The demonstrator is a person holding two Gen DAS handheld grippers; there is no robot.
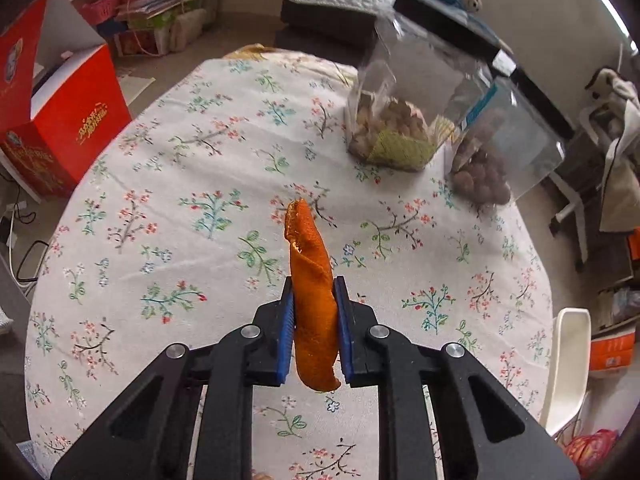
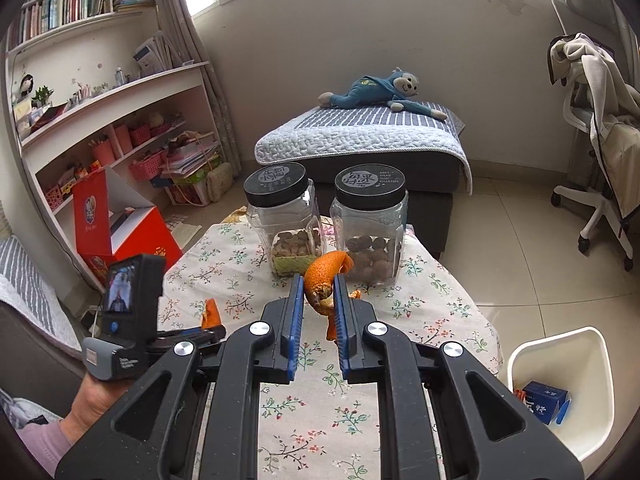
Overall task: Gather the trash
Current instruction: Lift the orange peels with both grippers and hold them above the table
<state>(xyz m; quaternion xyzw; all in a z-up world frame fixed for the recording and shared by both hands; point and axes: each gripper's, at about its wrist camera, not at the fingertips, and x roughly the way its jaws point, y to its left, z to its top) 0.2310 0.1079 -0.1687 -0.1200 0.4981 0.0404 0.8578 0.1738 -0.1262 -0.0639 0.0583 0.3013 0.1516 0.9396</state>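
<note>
Floral tablecloth [image 2: 420, 292] lies below; both your claws grip orange peel, left claw [image 1: 314, 320] and right claw [image 2: 317, 312], and the white bin [image 2: 560, 364] sits low to the right claw's right.

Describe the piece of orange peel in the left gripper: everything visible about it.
The orange peel strip is a long, curled piece, bright orange outside with a paler ragged edge near its top. It stands roughly upright, clamped at mid-length between the blue pads of the left gripper, both ends sticking out. It hangs above the floral tablecloth; whether its lower end touches cannot be told.
</note>
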